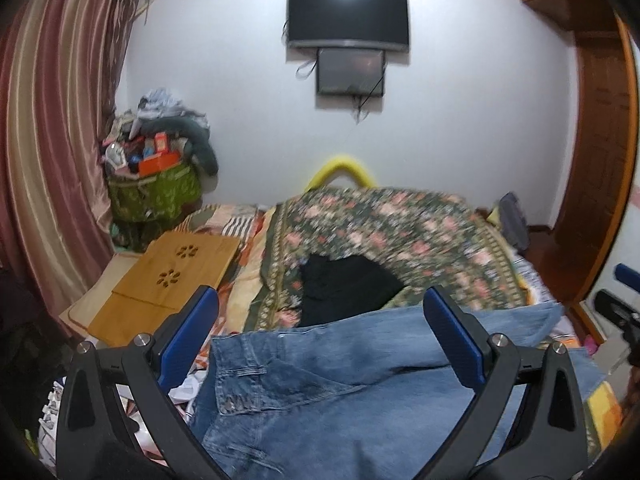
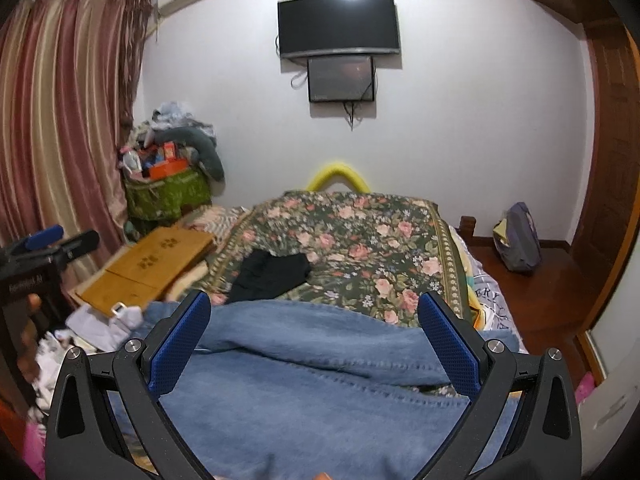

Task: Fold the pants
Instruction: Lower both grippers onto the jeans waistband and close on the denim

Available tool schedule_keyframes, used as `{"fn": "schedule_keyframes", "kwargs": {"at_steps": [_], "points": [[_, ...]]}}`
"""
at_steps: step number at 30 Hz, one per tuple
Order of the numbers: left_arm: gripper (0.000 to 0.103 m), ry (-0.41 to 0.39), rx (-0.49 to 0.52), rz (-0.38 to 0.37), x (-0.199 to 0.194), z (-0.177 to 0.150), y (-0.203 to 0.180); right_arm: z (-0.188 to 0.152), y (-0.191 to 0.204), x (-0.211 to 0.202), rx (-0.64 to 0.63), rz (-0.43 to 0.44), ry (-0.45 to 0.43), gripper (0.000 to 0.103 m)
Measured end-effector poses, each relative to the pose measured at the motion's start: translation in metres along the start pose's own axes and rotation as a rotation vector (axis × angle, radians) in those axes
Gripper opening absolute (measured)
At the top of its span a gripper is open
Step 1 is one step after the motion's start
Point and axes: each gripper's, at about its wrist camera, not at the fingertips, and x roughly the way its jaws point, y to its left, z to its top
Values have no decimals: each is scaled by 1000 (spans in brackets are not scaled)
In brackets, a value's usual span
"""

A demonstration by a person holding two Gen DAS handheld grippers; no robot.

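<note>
Blue denim pants (image 1: 340, 392) lie spread on the near end of the bed, waistband with a button row to the left in the left wrist view. They fill the foreground of the right wrist view (image 2: 312, 392) too. My left gripper (image 1: 320, 312) is open, its blue-padded fingers (image 1: 188, 340) wide apart above the pants and holding nothing. My right gripper (image 2: 314, 316) is open too, hovering over the denim, empty. The left gripper's body shows at the left edge of the right wrist view (image 2: 40, 248).
A floral bedspread (image 2: 360, 240) covers the bed, with a black garment (image 2: 272, 272) on it. A wooden lap desk (image 2: 148, 268) lies at left, a heaped green basket (image 2: 168, 192) beyond, curtains left. White clothes (image 2: 104, 320) lie near left. A bag (image 2: 518, 240) sits on the floor at right.
</note>
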Motion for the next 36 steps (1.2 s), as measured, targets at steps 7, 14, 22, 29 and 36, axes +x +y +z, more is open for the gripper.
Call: {"fn": "schedule_keyframes", "kwargs": {"at_steps": [7, 14, 22, 29, 36], "points": [[103, 189, -51, 47, 113, -4, 45, -2, -26, 72, -42, -5, 98, 103], [91, 413, -64, 113, 222, -37, 87, -17, -43, 152, -108, -6, 266, 103], [73, 679, -103, 160, 306, -99, 128, -35, -52, 234, -160, 117, 426, 96], [72, 728, -77, 231, 334, -124, 134, -47, -43, 287, -223, 194, 525, 85], [46, 736, -49, 201, 341, -130, 121, -53, -42, 311, -185, 240, 578, 65]]}}
